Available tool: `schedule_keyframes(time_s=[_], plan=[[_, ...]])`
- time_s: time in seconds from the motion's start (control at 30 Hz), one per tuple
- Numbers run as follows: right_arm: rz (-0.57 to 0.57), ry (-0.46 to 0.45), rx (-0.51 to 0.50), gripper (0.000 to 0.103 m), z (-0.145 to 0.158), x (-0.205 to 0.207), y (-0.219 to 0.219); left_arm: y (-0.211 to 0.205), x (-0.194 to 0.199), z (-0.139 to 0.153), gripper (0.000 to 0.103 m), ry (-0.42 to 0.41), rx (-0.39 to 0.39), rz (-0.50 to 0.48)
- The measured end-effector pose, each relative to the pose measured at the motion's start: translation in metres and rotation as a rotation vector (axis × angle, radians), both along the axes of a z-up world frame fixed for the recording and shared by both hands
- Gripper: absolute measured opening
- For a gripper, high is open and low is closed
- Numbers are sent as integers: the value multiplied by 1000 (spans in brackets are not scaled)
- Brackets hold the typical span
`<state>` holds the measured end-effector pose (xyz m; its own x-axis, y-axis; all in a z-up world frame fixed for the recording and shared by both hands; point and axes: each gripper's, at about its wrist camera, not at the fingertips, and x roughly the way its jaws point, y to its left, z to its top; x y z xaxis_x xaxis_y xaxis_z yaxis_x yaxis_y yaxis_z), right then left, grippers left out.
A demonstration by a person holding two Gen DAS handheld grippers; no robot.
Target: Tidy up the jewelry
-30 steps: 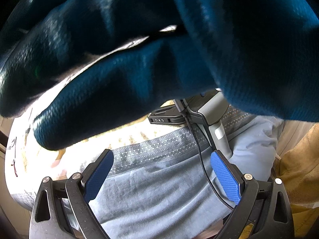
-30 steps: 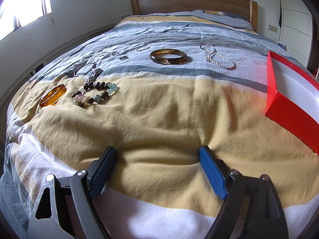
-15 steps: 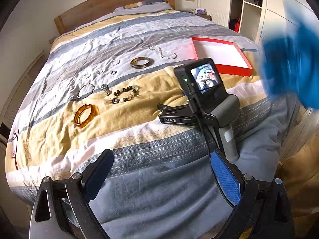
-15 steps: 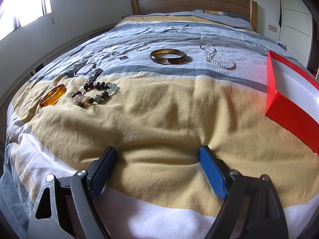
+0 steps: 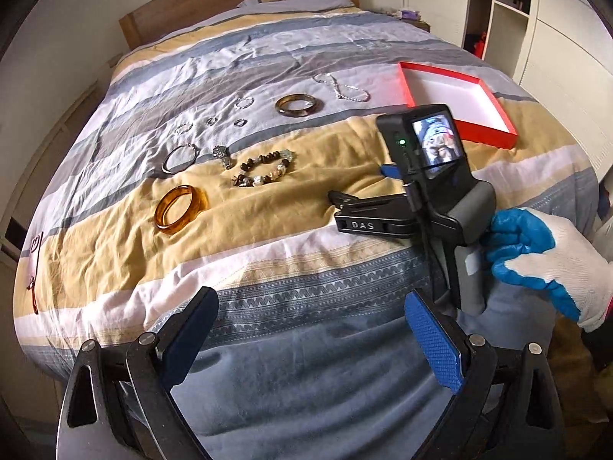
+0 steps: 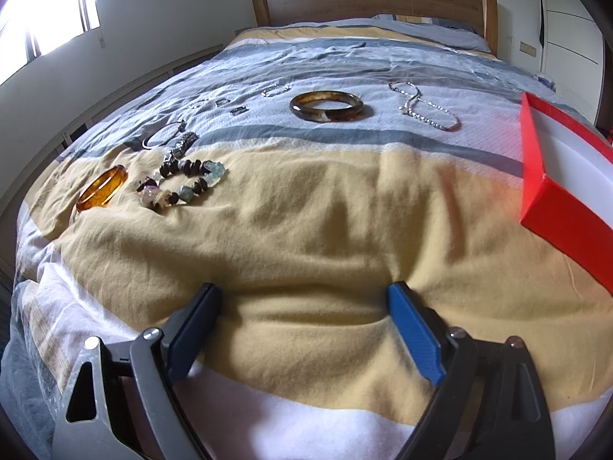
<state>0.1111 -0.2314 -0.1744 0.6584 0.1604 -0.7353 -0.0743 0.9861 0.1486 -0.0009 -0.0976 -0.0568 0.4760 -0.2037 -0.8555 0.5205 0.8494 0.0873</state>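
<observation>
Jewelry lies spread on the striped bed: an amber bangle (image 5: pixel 180 209) (image 6: pixel 101 188), a beaded bracelet (image 5: pixel 264 166) (image 6: pixel 184 188), a dark brown bangle (image 5: pixel 297 105) (image 6: pixel 325 105), a silver chain (image 5: pixel 343 88) (image 6: pixel 421 109), a thin silver bangle (image 5: pixel 179 158) and small rings (image 5: pixel 239 122). A red box (image 5: pixel 456 101) (image 6: pixel 555 191) with a white inside sits at the right. My left gripper (image 5: pixel 312 299) hangs open and bare over the bed's near edge. My right gripper (image 6: pixel 302 291) rests low on the yellow stripe, its jaws opening with nothing between them. A gloved hand (image 5: pixel 536 257) holds its handle.
A wooden headboard (image 6: pixel 375 0) closes the far end of the bed. White wardrobes (image 5: pixel 555 30) stand along the right and a bright window (image 6: pixel 46 7) is at the left. A red cord (image 5: pixel 34 264) lies at the bed's left edge.
The blue glove that covered the left wrist view has swung off to the right and now grips the right gripper's handle. The right gripper's jaws stand slightly wider; the bed view is unchanged.
</observation>
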Motion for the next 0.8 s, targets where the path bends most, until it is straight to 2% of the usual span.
schedule_keyframes(time_s=[0.17,0.43,0.6,0.8], plan=[[0,-6,-15,90,0,2,2,5,5,-2,97,-7,-17,-2],[1,-6,-17,90,-1,2,2,30,27,-5,97,-49,-27,93],[-1,-8,-21,90,-2,3,3,36,33,-5,97,-73,-32,119],[2,-3,-24,90,-3,6,2,45,37,-1,102,-95,-49,158]])
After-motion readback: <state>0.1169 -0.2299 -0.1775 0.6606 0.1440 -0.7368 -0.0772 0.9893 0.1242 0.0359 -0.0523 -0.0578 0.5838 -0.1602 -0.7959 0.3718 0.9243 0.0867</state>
